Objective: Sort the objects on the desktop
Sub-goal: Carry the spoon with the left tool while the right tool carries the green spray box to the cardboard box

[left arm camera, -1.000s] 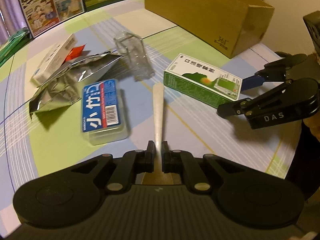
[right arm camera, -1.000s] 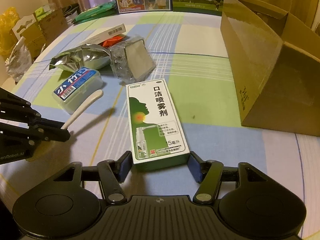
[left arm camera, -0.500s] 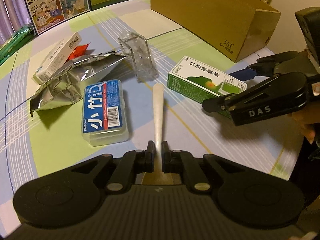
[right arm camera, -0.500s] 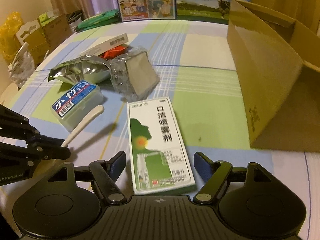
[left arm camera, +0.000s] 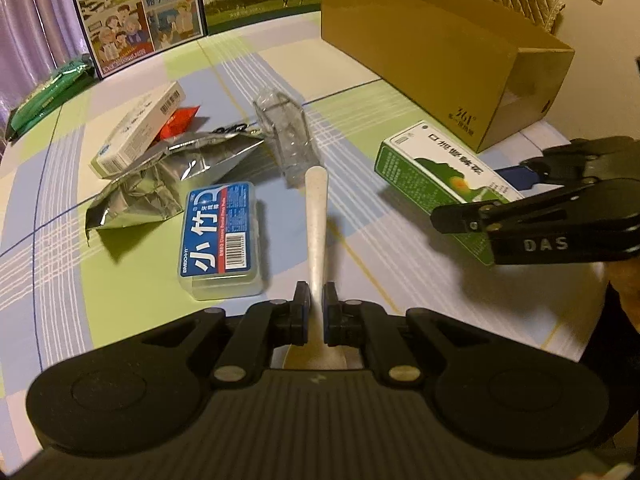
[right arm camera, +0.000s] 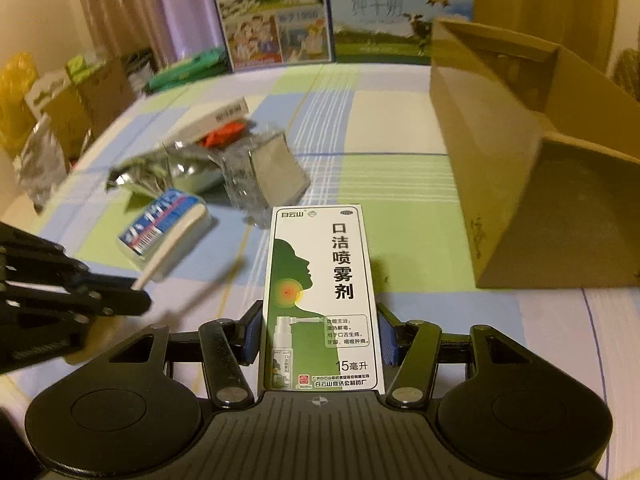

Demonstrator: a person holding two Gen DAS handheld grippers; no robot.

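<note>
My left gripper (left arm camera: pixel 315 312) is shut on a white spoon (left arm camera: pixel 316 216), bowl at the jaws and handle pointing forward above the checked tablecloth. In the right wrist view the left gripper (right arm camera: pixel 134 300) shows at the left edge with the spoon (right arm camera: pixel 172 248) sticking out. My right gripper (right arm camera: pixel 319 338) is shut on a green and white spray box (right arm camera: pixel 320 280), a blue pad pressed to each long side. From the left wrist view the spray box (left arm camera: pixel 432 160) hangs slightly above the cloth, held by the right gripper (left arm camera: pixel 484 196).
On the cloth lie a clear case with a blue label (left arm camera: pixel 220 236), a foil pouch (left arm camera: pixel 160 176), a clear plastic container (left arm camera: pixel 288 136), a white carton (left arm camera: pixel 136 128) and a red packet (left arm camera: pixel 178 124). An open cardboard box (left arm camera: pixel 440 52) stands at the right. Milk cartons (left arm camera: pixel 136 16) line the back.
The right gripper's open fingers slid along the spray box, shut on it and raised it off the cloth. The left gripper rose a little, still holding the spoon.
</note>
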